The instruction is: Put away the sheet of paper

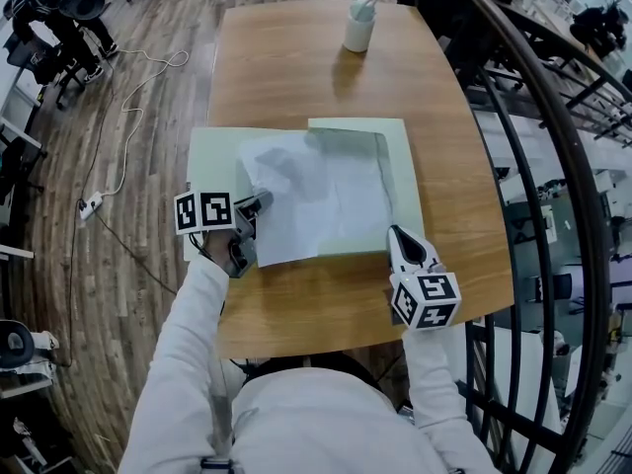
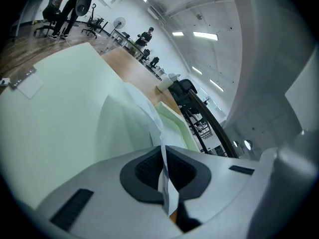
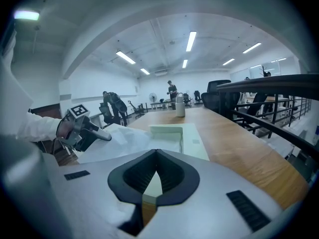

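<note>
White sheet of paper (image 1: 321, 194) is pinched in the left gripper (image 1: 263, 203).

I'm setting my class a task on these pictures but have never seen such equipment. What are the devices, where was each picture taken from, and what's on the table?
A person holds a two-jaw gripper in each hand; the marker cubes are part of them. One picture comes from a head camera looking down; the others come from cameras riding on each gripper. On the wooden table lie a pale green folder with a white sheet of paper on it, and a white cup at the far end. The left gripper is shut on the paper's left edge. The right gripper is by the folder's near right corner, jaws together, apparently empty.
</note>
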Demonstrator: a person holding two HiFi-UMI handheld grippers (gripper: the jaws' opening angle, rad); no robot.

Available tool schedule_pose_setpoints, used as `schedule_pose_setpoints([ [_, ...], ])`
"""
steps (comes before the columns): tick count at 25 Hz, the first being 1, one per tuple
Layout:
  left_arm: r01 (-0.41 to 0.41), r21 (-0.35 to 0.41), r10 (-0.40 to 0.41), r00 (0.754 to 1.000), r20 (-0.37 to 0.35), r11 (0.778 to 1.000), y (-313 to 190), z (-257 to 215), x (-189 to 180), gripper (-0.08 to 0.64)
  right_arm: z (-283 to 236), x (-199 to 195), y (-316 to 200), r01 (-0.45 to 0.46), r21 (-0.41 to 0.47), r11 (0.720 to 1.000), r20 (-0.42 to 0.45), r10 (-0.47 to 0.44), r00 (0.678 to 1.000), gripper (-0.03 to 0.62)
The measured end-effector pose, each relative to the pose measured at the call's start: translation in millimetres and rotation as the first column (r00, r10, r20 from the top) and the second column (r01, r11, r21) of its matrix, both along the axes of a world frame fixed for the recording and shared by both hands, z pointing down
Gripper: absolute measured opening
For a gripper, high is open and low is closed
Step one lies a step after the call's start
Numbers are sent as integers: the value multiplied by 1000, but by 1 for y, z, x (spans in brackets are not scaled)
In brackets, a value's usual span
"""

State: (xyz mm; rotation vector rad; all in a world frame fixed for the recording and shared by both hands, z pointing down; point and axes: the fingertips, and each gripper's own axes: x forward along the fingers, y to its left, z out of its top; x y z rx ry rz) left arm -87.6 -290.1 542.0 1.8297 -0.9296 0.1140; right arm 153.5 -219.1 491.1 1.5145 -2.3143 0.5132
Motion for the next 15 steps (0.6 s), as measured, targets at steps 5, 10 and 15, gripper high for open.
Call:
schedule_pose_setpoints([
  [5, -33, -19, 33, 999, 3, 999, -7, 5, 16, 17, 0, 3, 0, -5, -5, 1000, 0, 5, 1000, 28],
  [10, -62, -23, 62, 998, 17, 998, -14, 10, 36, 16, -1, 6, -2, -10, -3, 1000, -1, 10, 1000, 28],
  [15, -76, -31, 77, 997, 16, 997, -19, 15, 49, 17, -1, 8, -2, -16, -4, 1000, -6, 16, 1000, 28],
])
